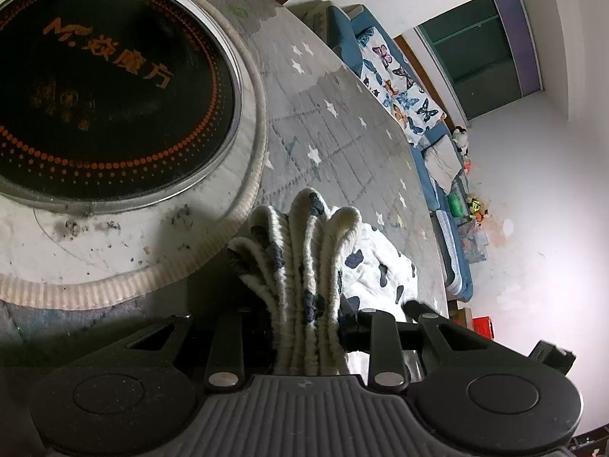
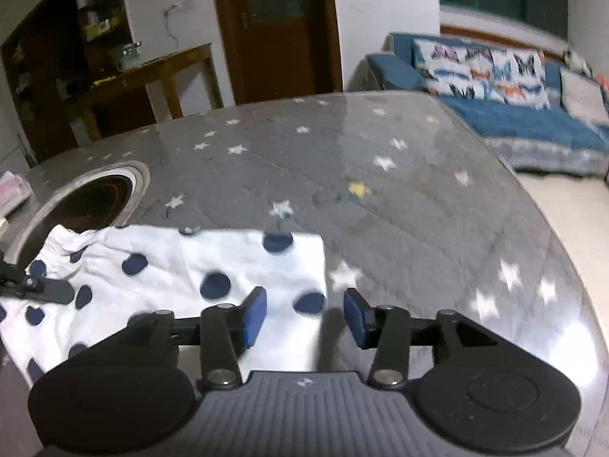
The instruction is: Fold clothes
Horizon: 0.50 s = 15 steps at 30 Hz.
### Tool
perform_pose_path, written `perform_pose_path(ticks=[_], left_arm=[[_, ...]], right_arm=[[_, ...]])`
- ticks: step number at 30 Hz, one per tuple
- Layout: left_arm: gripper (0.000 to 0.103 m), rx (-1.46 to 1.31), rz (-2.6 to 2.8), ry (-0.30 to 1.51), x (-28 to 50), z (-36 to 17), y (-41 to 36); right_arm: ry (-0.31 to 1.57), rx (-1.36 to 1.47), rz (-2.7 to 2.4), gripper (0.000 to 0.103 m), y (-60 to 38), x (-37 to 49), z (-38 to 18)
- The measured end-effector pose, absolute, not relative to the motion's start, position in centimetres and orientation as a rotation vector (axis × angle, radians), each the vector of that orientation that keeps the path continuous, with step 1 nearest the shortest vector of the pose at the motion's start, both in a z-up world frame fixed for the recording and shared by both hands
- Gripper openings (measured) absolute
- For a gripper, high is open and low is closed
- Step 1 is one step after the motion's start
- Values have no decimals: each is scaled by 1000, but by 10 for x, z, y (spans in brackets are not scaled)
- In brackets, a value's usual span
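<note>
Your spotted white garment lies spread on the star-patterned bench, its far end bunched in ribbed folds. Your left hand-held gripper is clenched on that bunch, beside the round cooktop. Your right hand-held gripper hangs released over the cloth's near corner. Pull left too hard and the flat layer likely drags askew.

Dim indoor light, fisheye-bent edges, motion blur in the right view, washed-out glare at lower right.
</note>
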<state>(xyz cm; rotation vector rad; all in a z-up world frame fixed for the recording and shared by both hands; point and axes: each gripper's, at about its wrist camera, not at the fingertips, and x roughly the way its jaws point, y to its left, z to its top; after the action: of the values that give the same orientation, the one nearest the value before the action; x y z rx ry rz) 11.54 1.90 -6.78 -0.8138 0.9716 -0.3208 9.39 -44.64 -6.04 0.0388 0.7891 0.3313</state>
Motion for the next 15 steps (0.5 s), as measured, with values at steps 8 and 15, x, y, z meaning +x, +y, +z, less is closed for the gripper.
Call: perform_pose_path(ticks=[8,15], left_arm=[[32,-756,-309,965,116,-63,16],[32,-691,-282,913,106,-43,22]], right_arm=[[766,167,382,39,-452,65,-72],[724,213,430,8,-441,48,-66]])
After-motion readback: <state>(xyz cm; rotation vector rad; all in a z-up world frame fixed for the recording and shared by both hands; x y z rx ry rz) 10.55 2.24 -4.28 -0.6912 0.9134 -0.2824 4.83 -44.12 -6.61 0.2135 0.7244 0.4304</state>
